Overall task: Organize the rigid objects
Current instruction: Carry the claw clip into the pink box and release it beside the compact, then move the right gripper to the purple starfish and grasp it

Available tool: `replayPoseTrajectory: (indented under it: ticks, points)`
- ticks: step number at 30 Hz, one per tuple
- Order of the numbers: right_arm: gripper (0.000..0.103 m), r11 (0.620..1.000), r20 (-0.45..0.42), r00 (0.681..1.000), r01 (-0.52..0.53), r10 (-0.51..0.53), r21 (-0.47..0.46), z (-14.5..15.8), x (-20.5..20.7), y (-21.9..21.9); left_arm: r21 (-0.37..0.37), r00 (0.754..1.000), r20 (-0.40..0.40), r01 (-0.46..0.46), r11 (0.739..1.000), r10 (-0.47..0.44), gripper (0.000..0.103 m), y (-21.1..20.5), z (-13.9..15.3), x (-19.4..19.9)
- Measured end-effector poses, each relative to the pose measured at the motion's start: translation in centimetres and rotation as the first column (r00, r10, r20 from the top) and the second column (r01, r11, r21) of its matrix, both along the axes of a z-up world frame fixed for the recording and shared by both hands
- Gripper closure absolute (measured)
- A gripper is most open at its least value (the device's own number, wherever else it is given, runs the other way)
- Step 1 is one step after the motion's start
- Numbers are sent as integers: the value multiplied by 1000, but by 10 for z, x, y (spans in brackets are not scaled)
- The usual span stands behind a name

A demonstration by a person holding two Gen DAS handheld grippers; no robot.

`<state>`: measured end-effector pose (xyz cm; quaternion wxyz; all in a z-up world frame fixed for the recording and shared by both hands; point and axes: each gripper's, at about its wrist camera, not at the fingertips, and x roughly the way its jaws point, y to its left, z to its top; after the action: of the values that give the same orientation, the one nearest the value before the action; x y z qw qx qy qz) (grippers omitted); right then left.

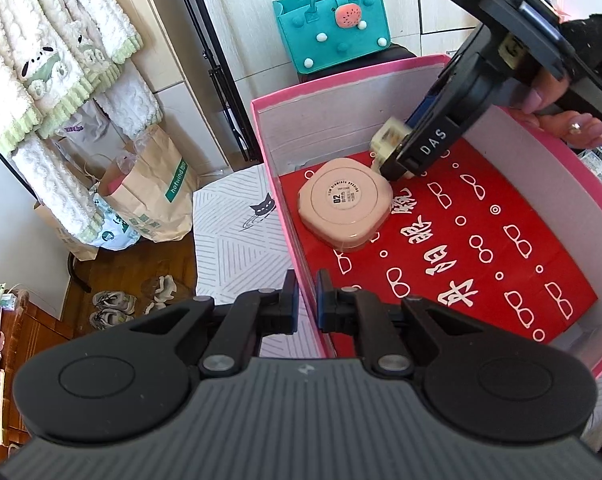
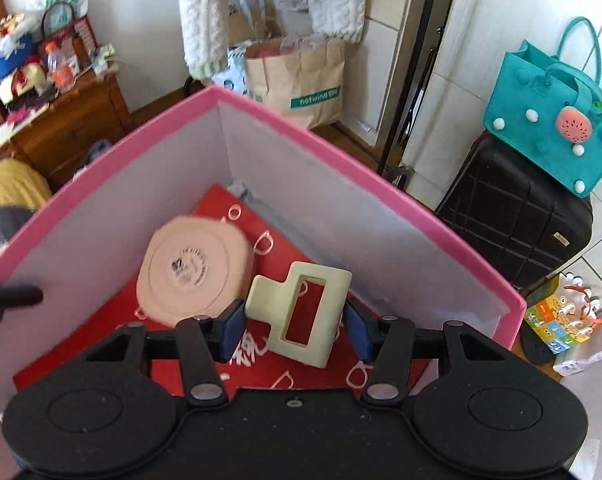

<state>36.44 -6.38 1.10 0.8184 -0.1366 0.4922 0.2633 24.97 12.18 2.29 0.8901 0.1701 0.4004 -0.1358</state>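
Releasing hair clip point(image 2: 299, 312), seemingly, into box point(image 2: 381, 168)

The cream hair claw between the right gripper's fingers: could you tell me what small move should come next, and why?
Probably open the right gripper a little wider and lift it clear. The hair claw already sits inside the pink box, over its red lining beside the pink compact, and the right pad appears clear of it, so it seems all but released.

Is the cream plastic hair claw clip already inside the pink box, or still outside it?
Inside. The cream plastic hair claw clip sits between the right gripper's blue pads, below the pink box's rim, over the red lining beside the pink compact.
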Motion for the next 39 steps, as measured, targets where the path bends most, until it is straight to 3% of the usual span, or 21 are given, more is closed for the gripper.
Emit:
replayPoseTrajectory:
  ticks: [8, 17, 23, 33, 39]
  points:
    - [37, 984, 6, 1000, 6, -7, 180, 32, -29, -33, -7, 1000, -2, -5, 1000, 5, 95, 1, 1, 1]
    - [37, 975, 100, 993, 44, -67, 218, 72, -93, -97, -1, 1000, 17, -14, 1000, 14, 95, 0, 6, -6]
    - [37, 990, 218, 971, 66, -93, 127, 62, -143, -138, 22, 999, 30, -19, 1000, 18, 96, -5, 8, -8]
    - [37, 958, 131, 960, 224, -249, 181, 17, -179, -207, 15, 999, 33, -41, 999, 40, 96, -5, 8, -12]
    - [37, 947, 121, 964, 203, -238, 247, -13, -200, -216, 19, 998, 32, -46, 999, 46, 96, -6, 8, -12]
